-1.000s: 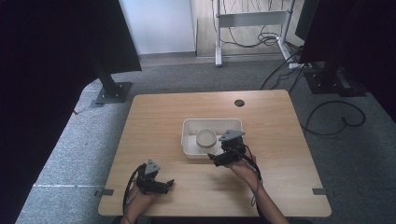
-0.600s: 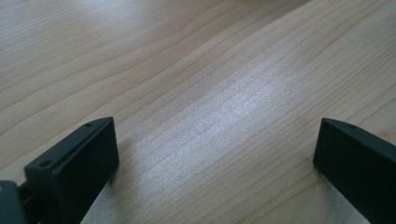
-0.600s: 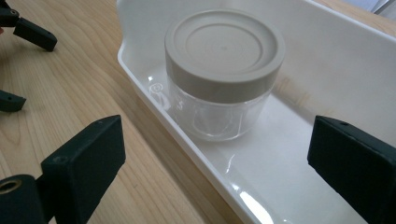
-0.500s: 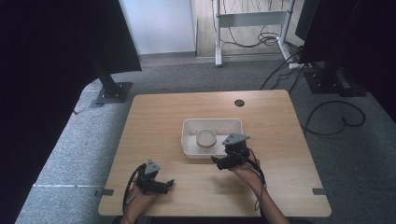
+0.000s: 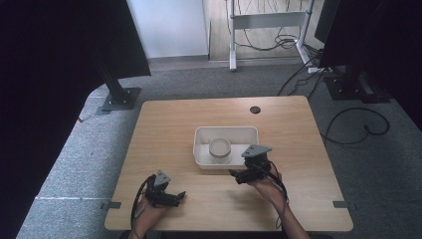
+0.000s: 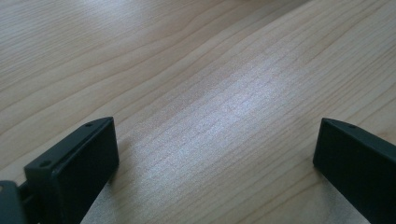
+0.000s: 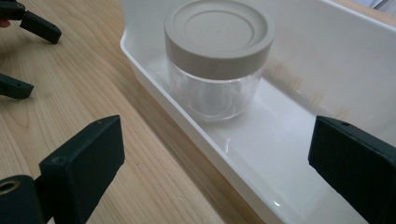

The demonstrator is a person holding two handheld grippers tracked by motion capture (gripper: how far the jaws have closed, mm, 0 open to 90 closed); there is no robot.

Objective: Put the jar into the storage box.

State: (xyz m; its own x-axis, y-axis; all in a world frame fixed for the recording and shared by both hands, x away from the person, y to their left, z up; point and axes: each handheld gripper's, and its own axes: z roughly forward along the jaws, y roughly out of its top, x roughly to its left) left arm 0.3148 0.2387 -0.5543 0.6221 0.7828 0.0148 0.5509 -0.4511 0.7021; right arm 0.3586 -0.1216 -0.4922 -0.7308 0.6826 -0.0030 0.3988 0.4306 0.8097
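1. I am holding the right gripper [image 5: 238, 175] with its jaws spread wide and empty; the jar [image 7: 218, 56] is standing upright at twelve o'clock from it, inside the white tray [image 7: 327, 60].
2. The tray's near wall is lying between us.
3. My left gripper [image 5: 177, 196], also gaping, is idling at eight o'clock on the table [image 5: 169, 124].

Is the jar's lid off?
No, in the right gripper view the grey lid sits on the clear jar inside the white tray.

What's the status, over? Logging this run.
Right gripper open, beside white tray. Left gripper open, over bare table. Lidded jar upright in tray. Nothing blocking.
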